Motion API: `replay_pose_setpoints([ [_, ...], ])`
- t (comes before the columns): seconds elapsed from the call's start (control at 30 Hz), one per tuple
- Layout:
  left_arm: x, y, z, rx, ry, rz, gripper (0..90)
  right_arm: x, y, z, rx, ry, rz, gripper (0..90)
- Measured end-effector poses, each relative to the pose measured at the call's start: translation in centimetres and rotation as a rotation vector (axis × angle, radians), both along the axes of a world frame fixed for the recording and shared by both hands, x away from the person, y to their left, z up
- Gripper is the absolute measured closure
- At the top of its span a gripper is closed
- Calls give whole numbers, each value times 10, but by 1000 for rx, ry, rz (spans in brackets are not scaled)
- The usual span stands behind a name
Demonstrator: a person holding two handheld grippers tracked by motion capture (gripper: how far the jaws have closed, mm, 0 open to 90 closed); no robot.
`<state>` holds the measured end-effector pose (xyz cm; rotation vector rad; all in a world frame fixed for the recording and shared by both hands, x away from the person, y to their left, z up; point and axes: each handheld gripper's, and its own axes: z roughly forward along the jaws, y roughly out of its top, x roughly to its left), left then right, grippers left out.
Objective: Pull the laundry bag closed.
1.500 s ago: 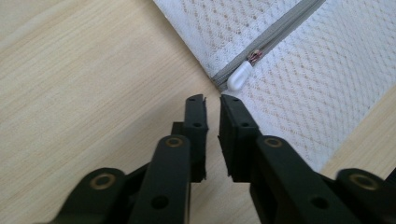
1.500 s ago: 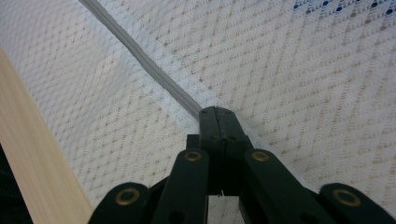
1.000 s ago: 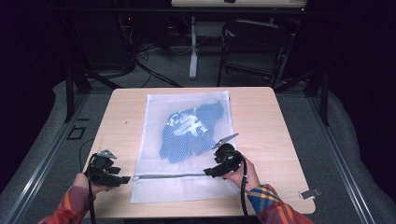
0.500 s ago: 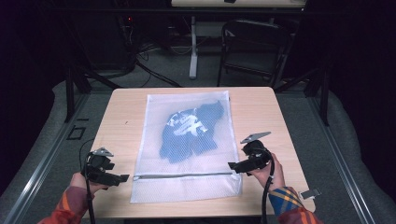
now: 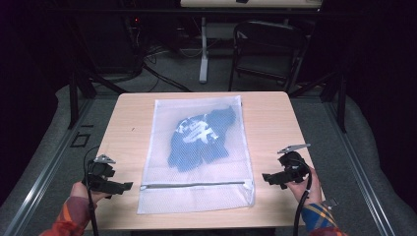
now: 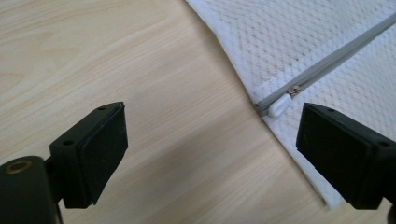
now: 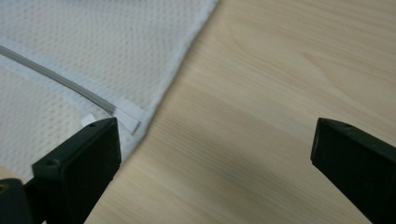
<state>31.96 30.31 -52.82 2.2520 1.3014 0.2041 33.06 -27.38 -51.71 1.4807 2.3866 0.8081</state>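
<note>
The left gripper (image 6: 212, 154) has its jaws spread wide with bare table (image 6: 116, 60) between them; they have just been opening, and nothing is gripped. Just ahead of its right-hand jaw in the left gripper view sits the white zip pull (image 6: 279, 106), at the very edge of the mesh bag (image 6: 327, 37). From there the grey zipper (image 6: 336, 56) runs away up and to the right, so its long axis leads off from this jaw pair rather than across it.

The right gripper (image 7: 212, 172) is likewise released, its jaws having just been opening over bare wood. The bag's corner lies off its left-hand jaw, with the closed end of the zipper (image 7: 60, 79) stopping just short of that pad.

In the high view the bag (image 5: 196, 196) lies flat between the two hands, left gripper (image 5: 123, 186) and right gripper (image 5: 268, 177) each just off one side edge, level with the zipper line (image 5: 194, 185). Farther up inside the bag is a dark garment (image 5: 199, 140).

Judged from this, the zipper looks fully closed and both hands are clear. If the pull is the next target, the left gripper is the nearer one, and it would need to shift toward its right-hand jaw to bracket it.
</note>
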Motion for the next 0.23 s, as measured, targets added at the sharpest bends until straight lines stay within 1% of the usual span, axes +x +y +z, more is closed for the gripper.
replay_pose_setpoints([
  [0.03,1,1,-1,1,5,2,72,1,-5,-4,-19,11,-20,1],
  [0.1,3,3,-3,1,11,12,65,1,-6,-6,-18,10,-28,1],
  [0.17,5,5,-6,10,4,21,42,3,-8,-10,-38,24,-35,0],
  [0.2,6,6,-8,8,8,30,33,4,-9,-11,-44,27,-34,0],
  [0.23,8,7,-10,15,17,30,26,5,-9,-13,-49,33,-36,0],
])
